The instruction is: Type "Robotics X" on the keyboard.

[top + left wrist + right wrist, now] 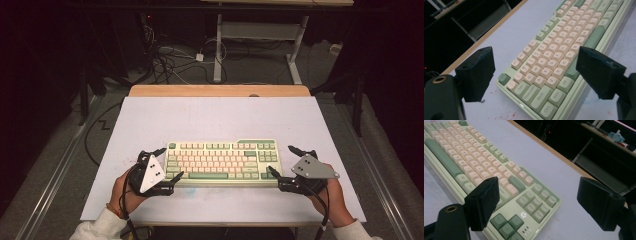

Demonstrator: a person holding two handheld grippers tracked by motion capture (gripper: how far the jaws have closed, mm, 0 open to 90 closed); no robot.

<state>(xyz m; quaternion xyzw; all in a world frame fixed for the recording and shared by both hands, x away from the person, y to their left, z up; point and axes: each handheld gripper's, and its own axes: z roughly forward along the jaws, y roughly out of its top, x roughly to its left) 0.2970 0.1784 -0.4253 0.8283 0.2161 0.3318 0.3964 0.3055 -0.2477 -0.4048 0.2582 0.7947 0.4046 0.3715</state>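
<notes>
A pale green keyboard [222,162] with cream and green keys lies near the front middle of the white table top [215,117]. My left gripper [171,162] is open at the keyboard's left end, one jaw beyond its far corner and one over its front edge. In the left gripper view the two black jaws of the left gripper [537,72] stand wide apart around the keyboard [554,62]. My right gripper [281,158] is open at the right end. There the right gripper [541,203] frames the keyboard [486,170], its arrow keys nearest. Neither gripper holds anything.
The table's wooden far edge [220,90] runs behind the white top. Cables [170,60] lie on the floor beyond it, beside a white desk frame [260,35]. Small red specks [506,115] mark the surface by the keyboard's left corner. Hands and sleeves enter at the bottom.
</notes>
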